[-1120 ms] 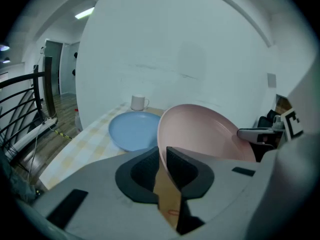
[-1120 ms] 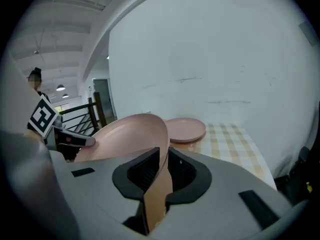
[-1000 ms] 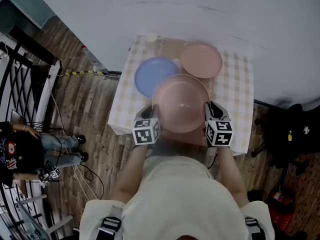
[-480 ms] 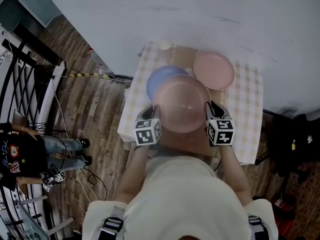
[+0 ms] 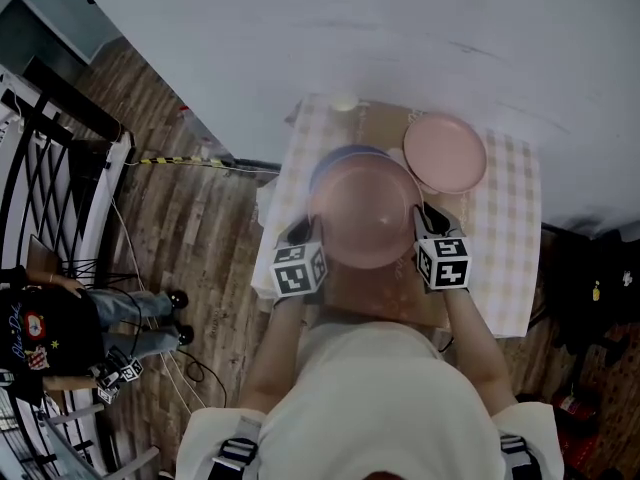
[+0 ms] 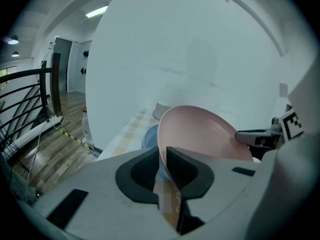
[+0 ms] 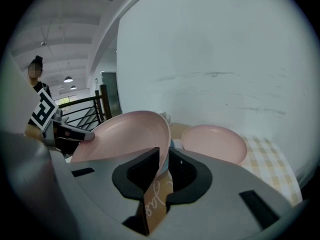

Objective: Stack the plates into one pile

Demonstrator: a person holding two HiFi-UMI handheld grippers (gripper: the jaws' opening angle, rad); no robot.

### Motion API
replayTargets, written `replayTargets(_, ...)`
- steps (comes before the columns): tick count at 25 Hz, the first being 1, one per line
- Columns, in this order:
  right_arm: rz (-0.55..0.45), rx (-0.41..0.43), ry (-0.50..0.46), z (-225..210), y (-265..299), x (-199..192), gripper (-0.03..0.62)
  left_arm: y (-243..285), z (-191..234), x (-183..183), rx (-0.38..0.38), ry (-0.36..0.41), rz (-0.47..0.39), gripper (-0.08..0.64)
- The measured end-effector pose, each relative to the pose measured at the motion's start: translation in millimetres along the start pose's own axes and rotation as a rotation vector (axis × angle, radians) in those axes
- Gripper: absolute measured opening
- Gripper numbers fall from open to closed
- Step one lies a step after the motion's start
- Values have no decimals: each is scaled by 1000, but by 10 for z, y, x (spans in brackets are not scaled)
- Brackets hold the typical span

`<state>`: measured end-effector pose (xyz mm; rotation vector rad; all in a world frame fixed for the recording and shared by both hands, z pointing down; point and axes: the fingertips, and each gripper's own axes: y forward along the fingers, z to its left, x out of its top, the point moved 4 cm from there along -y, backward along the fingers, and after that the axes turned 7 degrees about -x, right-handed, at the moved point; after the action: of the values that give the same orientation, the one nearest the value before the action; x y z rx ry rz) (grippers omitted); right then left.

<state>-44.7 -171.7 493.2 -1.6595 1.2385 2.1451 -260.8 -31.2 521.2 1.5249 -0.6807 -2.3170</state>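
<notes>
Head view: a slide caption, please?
Left gripper and right gripper hold a pink plate above the blue plate, beside a second pink plate.

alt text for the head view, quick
Seen from above, a person holds a pink plate between the left gripper and right gripper, over a blue plate on a checked table. A second pink plate lies to its right.

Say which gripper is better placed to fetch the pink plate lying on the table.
Right, probably: the table plate lies nearer the right gripper than the left gripper; both clamp the lifted plate.
</notes>
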Motion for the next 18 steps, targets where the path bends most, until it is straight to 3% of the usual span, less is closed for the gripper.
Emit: replayTargets(18, 77, -27, -6, 44, 538, -49, 48, 415, 296, 112, 2, 55, 66, 38)
